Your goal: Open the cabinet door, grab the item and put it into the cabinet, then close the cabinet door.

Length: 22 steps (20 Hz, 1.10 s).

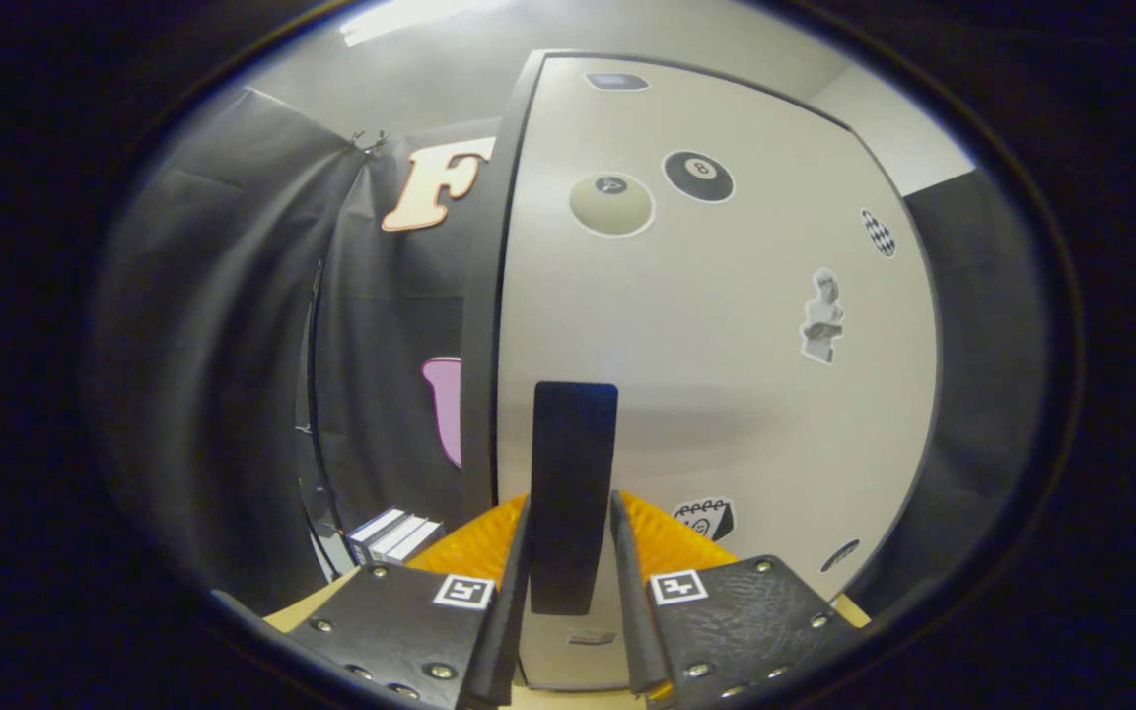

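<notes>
Pale grey cabinet door point(716, 325), shut, close ahead of the gripper point(570, 552) and edged by a dark frame point(484, 325) down its left side. Stuck on the door: a round beige ball sticker point(611, 204), a black eight-ball sticker point(698, 177) just to its right, a chequered oval point(878, 233) further right, a small bust figure point(821, 317) below that, a dark oval point(616, 81) near the top, and a black-and-white doodle sticker point(704, 517) low down beside the right finger.

Upright black handle point(574, 493) on the door, standing between the two fingers point(509, 582). Jaws drawn in close on both sides of the handle; whether both actually press on it, cannot tell. Square black-and-white markers on top of each finger block.

Small box point(392, 537) with pale stripes, lying on the light wooden tabletop point(297, 613) to the left of the fingers, near the foot of the cabinet and apart from the gripper.

Black cloth wall point(233, 345) hanging in folds left of the cabinet, more of it to the right of the door. Bright ceiling light point(410, 18) above.
</notes>
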Available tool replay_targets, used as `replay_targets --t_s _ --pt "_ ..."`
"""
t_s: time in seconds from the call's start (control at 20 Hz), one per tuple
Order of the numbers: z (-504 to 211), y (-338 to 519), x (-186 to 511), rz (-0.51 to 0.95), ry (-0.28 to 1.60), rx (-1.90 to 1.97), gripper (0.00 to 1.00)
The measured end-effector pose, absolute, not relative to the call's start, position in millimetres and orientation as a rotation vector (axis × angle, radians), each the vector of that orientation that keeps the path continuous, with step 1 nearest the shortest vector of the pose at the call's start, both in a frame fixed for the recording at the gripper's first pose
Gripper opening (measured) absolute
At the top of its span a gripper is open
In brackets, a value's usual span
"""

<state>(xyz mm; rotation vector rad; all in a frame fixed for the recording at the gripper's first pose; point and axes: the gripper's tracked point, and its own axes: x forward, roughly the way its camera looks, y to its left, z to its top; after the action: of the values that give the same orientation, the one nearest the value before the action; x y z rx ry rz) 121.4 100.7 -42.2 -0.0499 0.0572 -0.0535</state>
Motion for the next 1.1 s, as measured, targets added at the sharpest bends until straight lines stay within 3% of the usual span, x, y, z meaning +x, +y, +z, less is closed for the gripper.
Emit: replay_targets --t_s 0.3,0.35,1.1 --pt "-45.9 101.4 121.2 -0.072 0.074 -0.011 0.21" --pt "-44.3 102.4 121.5 -0.071 0.075 0.000 0.12" --pt "-36.5 93.4 74.9 -0.137 0.058 -0.041 0.12"
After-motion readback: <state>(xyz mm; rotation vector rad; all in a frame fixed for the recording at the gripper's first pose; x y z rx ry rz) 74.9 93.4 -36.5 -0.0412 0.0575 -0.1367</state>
